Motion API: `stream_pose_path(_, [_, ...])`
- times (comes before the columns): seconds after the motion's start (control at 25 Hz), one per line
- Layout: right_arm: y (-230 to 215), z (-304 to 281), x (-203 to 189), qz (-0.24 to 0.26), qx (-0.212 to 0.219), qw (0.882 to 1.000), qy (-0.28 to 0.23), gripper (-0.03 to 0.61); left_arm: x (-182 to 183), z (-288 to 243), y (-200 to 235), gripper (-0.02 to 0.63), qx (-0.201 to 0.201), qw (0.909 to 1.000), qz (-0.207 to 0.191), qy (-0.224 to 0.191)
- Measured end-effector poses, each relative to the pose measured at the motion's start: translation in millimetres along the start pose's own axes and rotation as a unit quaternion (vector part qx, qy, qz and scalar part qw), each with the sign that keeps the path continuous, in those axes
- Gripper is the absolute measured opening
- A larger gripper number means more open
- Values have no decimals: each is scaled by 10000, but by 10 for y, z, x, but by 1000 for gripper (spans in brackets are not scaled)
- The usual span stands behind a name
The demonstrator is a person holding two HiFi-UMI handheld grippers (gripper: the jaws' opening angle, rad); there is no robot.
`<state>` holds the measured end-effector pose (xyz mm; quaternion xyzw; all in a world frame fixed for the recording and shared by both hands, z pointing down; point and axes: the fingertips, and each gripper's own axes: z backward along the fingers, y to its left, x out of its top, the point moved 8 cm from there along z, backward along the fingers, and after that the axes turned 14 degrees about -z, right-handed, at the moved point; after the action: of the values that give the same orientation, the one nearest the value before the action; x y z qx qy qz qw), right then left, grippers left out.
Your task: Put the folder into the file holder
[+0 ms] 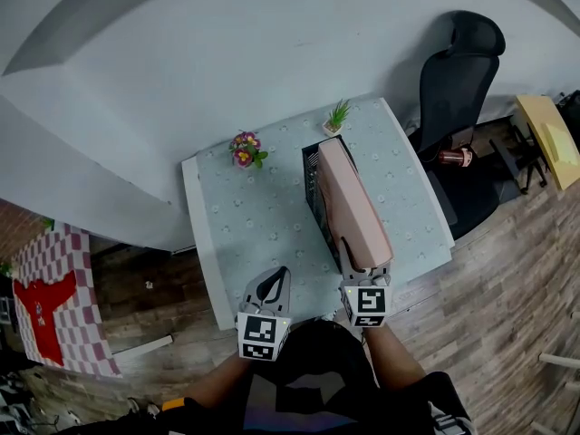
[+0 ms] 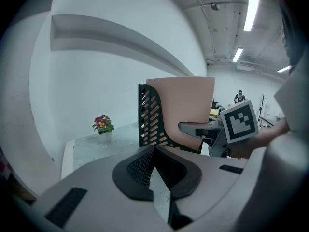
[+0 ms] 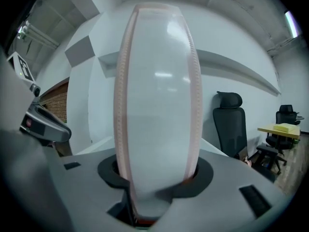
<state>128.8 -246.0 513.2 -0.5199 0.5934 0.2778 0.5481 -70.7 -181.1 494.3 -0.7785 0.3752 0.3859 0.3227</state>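
A pink plastic folder stands on edge inside a black perforated file holder, right of centre in the head view, on a table with a pale flower-print cloth. The right gripper is at the folder's near end, just below it in the frame. Its jaws are spread to either side of the folder's edge, with the grip released. The left gripper hovers over the table's near edge, lower centre of the frame, well apart from the folder. Its jaws are clenched together with nothing between them. A small pot of purple flowers and a small green plant sit toward the table's upper edge.
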Motion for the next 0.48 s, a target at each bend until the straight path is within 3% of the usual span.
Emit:
stream_pose_path(0.2, [38,95,32,-36,-148,9997,202,212,7,128,28,6,-41,9999,-35,-163])
stream_pose_path(0.48, [192,443,98,-183,-565,9982,81,213,-58,347,30,6,-219,9989,-91,-416])
